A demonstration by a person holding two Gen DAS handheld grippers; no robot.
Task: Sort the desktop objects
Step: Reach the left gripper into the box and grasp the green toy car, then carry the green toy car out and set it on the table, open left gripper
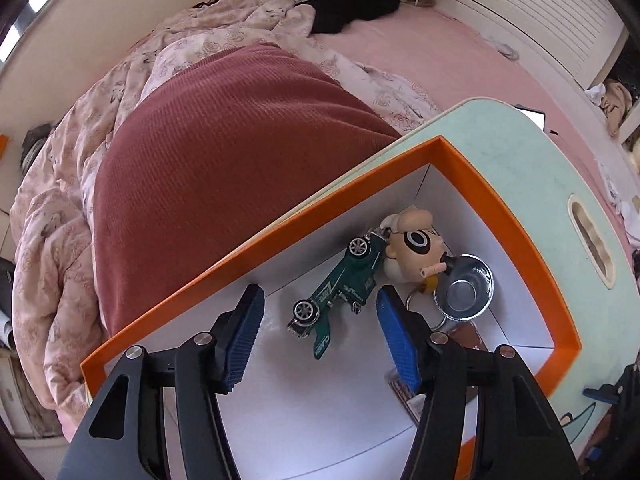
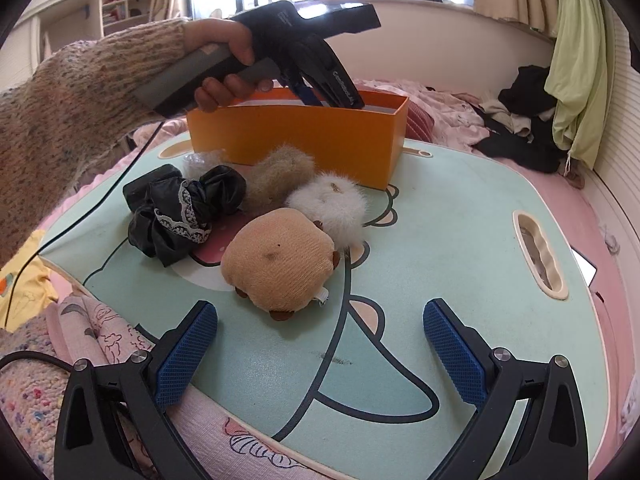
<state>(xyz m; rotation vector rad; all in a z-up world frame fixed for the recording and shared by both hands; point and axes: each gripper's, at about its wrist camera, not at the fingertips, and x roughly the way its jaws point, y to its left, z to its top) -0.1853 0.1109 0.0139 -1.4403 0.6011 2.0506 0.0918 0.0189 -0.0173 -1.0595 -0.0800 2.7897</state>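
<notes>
An orange box (image 2: 296, 136) with a white inside stands at the far side of the mint-green lap table (image 2: 440, 240). In the left wrist view the orange box (image 1: 500, 208) holds a green toy racing car (image 1: 340, 292), a cartoon figurine keychain (image 1: 412, 248) and a small metal pan (image 1: 466, 290). My left gripper (image 1: 320, 294) points down into the box above the car, open, nothing between its pads. In front of the box lie a black lace scrunchie (image 2: 180, 208), a tan fluffy ball (image 2: 280, 172), a white fluffy ball (image 2: 330, 200) and a tan plush (image 2: 280, 256). My right gripper (image 2: 320, 310) hovers open just short of the plush.
The table sits on a bed with pink floral bedding and a red corduroy cushion (image 1: 224, 160) behind the box. A black cable (image 2: 80, 220) crosses the table's left corner. A handle slot (image 2: 540, 256) is cut near the right edge. A sleeved hand (image 2: 224, 52) holds the left gripper.
</notes>
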